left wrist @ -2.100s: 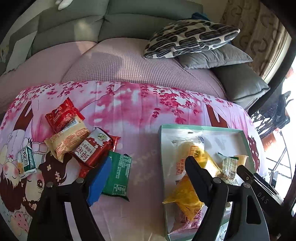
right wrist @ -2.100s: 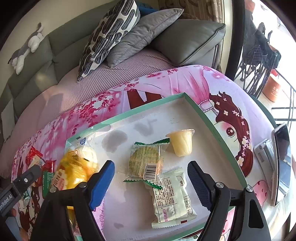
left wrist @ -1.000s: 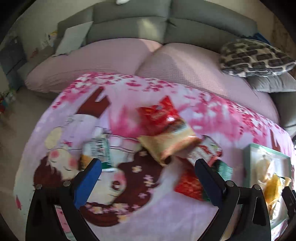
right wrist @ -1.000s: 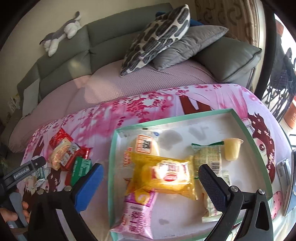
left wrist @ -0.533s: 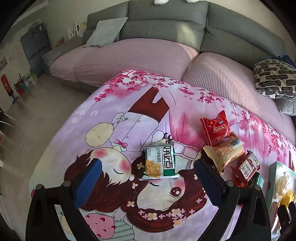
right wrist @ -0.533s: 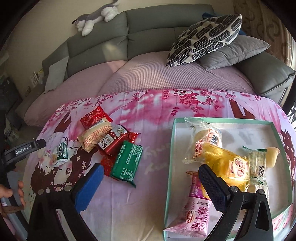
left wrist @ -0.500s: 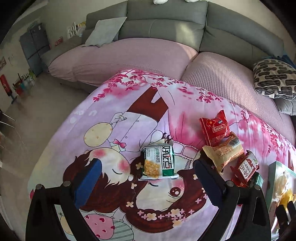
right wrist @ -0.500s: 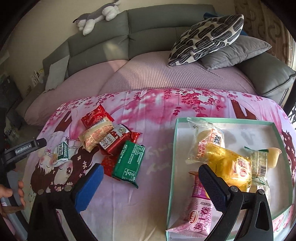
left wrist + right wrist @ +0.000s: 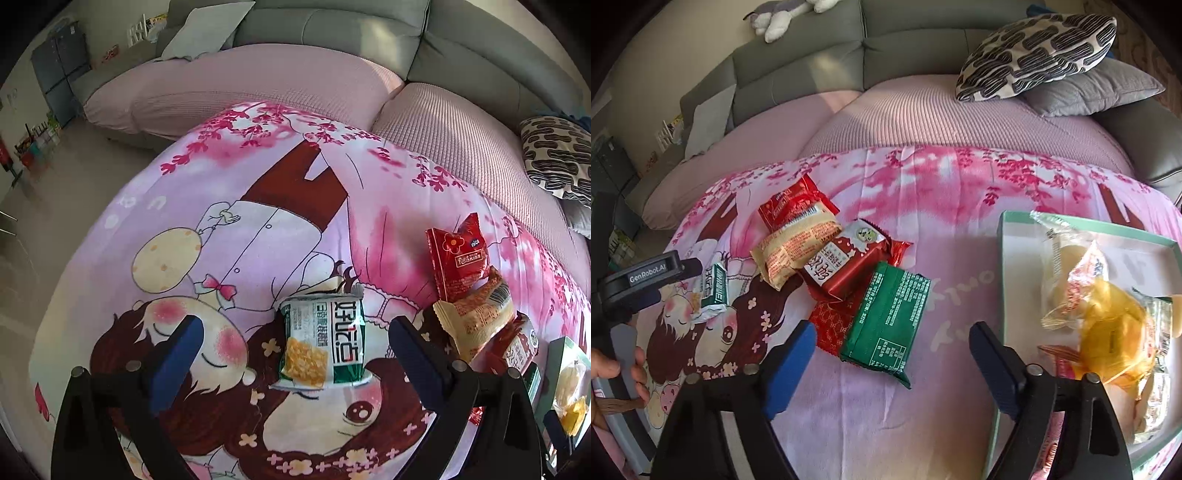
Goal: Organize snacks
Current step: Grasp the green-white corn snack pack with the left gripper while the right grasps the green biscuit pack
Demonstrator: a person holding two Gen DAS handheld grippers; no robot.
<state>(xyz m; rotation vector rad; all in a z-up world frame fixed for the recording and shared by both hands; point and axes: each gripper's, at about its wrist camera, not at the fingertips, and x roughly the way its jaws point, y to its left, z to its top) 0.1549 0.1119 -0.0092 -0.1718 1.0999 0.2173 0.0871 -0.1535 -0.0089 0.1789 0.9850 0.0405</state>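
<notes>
The left tongs [image 9: 291,339] stand wide open over the desk [image 9: 258,206], which is draped in a pink cartoon-print cloth. A small green-and-white foil snack packet with a yellow corn picture [image 9: 323,341] lies flat on the cloth between the two blue-padded fingers [image 9: 173,354], nearer the right-hand one, with neither pad touching it. Just beyond that finger, a red foil packet [image 9: 458,258] and a tan cracker wrapper [image 9: 476,321] overlap in a small heap.

The right tongs [image 9: 892,350] are closing, yet nothing is caught in them. A dark green rectangular packet with white print [image 9: 890,321] lies on the cloth just ahead of the gap between the tips, tilted, its near corner reaching in between the pads without touching either. Behind it sits a dark red wrapper [image 9: 846,266], partly under the tan one. To the right of these tongs, a shallow white tray with a mint-green rim [image 9: 1004,266] holds a yellow bag [image 9: 1115,332] and clear-wrapped cakes [image 9: 1071,262]. At far left, a hand [image 9: 617,373] grips the other tool's handle.
</notes>
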